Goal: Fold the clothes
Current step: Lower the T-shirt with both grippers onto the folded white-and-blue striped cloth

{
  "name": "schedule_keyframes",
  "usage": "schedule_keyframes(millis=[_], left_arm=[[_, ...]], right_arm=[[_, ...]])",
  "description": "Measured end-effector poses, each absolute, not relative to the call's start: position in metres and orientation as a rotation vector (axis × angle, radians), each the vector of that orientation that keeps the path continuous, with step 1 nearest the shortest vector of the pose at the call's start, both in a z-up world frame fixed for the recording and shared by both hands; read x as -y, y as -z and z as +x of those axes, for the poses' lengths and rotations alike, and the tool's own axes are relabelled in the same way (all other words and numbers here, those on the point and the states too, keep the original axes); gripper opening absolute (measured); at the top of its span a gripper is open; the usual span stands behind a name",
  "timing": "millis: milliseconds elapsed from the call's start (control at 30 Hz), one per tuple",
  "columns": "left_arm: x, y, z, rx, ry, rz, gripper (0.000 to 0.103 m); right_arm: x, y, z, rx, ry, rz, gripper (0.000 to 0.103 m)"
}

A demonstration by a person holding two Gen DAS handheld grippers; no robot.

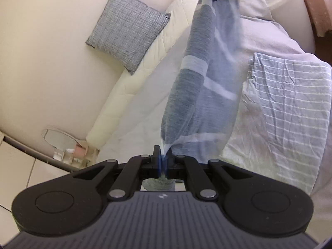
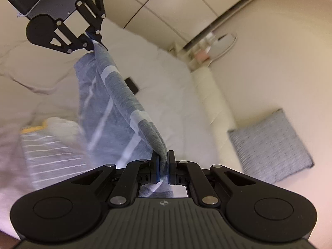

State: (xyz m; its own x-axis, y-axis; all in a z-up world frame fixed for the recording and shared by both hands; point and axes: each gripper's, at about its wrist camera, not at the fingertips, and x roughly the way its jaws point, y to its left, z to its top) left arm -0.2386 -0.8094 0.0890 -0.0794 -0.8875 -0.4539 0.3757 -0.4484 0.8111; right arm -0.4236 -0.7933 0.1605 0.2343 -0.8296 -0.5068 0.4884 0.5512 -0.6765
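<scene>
Left tool (image 1: 163,161) and right tool (image 2: 163,166) each clamp an end of the grey striped garment (image 1: 193,87), stretched above the bed (image 2: 166,83).

Blue-grey garment (image 1: 199,87) with wide pale stripes, lifted off the white bed (image 1: 145,112) and stretched taut in a bunched band between two clamped ends, its loose lower part hanging beside a folded thin-striped garment (image 1: 290,103) lying flat.

I see white bed (image 1: 145,112): folded striped garment (image 1: 294,112) lies on it, grey cushion (image 1: 128,29) at wall edge.
</scene>
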Motion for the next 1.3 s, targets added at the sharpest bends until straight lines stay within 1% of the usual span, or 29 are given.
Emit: schedule_keyframes(millis=[67, 133, 333, 367, 433, 533, 600, 633, 767, 833, 867, 900, 933, 967, 1167, 1300], left_arm=[[0.802, -0.057, -0.242, 0.614, 1.709, 1.256, 0.002], [0.793, -0.012, -0.244, 0.603, 1.721, 1.294, 0.002], [0.754, 0.119, -0.242, 0.562, 1.758, 1.335, 0.003], [0.748, 0.130, -0.241, 0.576, 1.757, 1.325, 0.003], [0.739, 0.145, -0.239, 0.617, 1.742, 1.288, 0.003], [0.735, 0.147, -0.236, 0.654, 1.726, 1.235, 0.005], [0.735, 0.147, -0.235, 0.699, 1.714, 1.212, 0.006], [0.735, 0.148, -0.235, 0.725, 1.706, 1.206, 0.007], [0.736, 0.153, -0.235, 0.801, 1.684, 1.177, 0.009], [0.732, 0.156, -0.235, 0.829, 1.675, 1.164, 0.009], [0.728, 0.158, -0.234, 0.837, 1.674, 1.158, 0.008], [0.723, 0.160, -0.234, 0.838, 1.675, 1.152, 0.006], [0.722, 0.161, -0.233, 0.838, 1.679, 1.147, 0.004], [0.721, 0.162, -0.233, 0.839, 1.682, 1.142, 0.003], [0.701, 0.150, -0.232, 0.860, 1.678, 1.095, 0.002], [0.681, 0.157, -0.234, 0.849, 1.699, 1.104, 0.002]], right_arm=[[0.800, -0.144, -0.431, -0.953, 0.942, -0.437, 0.004], [0.801, -0.114, -0.434, -0.957, 0.943, -0.429, 0.004], [0.774, 0.037, -0.435, -1.044, 0.886, -0.389, 0.004], [0.768, 0.061, -0.434, -1.060, 0.879, -0.389, 0.003], [0.756, 0.090, -0.434, -1.073, 0.889, -0.414, 0.002], [0.736, 0.115, -0.436, -1.069, 0.946, -0.457, 0.012], [0.725, 0.123, -0.436, -1.071, 0.971, -0.513, 0.028], [0.719, 0.127, -0.436, -1.072, 0.984, -0.539, 0.030], [0.713, 0.135, -0.440, -1.068, 1.026, -0.609, 0.031], [0.709, 0.139, -0.439, -1.066, 1.034, -0.649, 0.029], [0.707, 0.141, -0.438, -1.063, 1.038, -0.667, 0.024], [0.707, 0.142, -0.437, -1.061, 1.038, -0.678, 0.013], [0.708, 0.144, -0.436, -1.060, 1.037, -0.682, 0.005], [0.708, 0.146, -0.435, -1.060, 1.036, -0.686, 0.000], [0.703, 0.138, -0.439, -1.034, 1.053, -0.682, 0.000], [0.688, 0.124, -0.443, -0.997, 1.095, -0.671, 0.000]])
